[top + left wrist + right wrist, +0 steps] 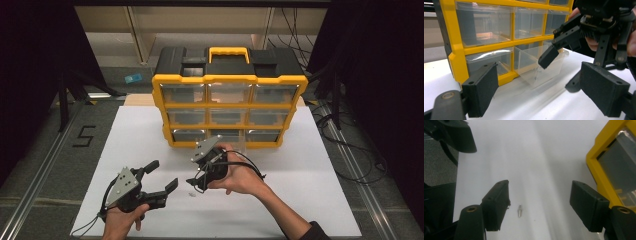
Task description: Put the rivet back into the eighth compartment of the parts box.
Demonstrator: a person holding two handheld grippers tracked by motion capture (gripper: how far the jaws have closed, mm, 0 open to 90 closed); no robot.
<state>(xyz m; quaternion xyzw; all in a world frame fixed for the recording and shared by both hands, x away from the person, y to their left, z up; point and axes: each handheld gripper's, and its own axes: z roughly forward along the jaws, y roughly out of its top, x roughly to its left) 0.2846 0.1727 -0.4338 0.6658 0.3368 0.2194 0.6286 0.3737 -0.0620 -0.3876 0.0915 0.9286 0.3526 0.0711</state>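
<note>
The yellow-framed drawer cabinet (229, 102) is the anchor here: it stands at the far middle of the white sheet (310, 200), black-topped with a yellow handle, three rows of clear plastic drawers in its front.

From above, the right gripper (192, 183) hangs in front of the cabinet's bottom row, tipped down toward the sheet, and the small metal screw (190, 194) is only a pale speck beneath it. The right gripper view makes that speck plain: a short, silvery, tapered screw (519, 211) lies flat on the sheet between the two black jaws, closer to the left one, touching neither. Those jaws stand wide apart with nothing in them. The cabinet's yellow corner sits at that view's right edge.

The left gripper (163, 176) is held in front of the cabinet and off to its left, jaws spread and empty. Its own view adds what the high view barely shows: the middle drawer (541, 62) of the bottom row is pulled out, clear-walled and glossy, with the right gripper (560, 72) poised just before it.

The sheet is smooth and matte. Around it lie grey floor, metal rails, loose cables and dark curtains, and a black "5" (84, 136) is marked left of the cabinet.
</note>
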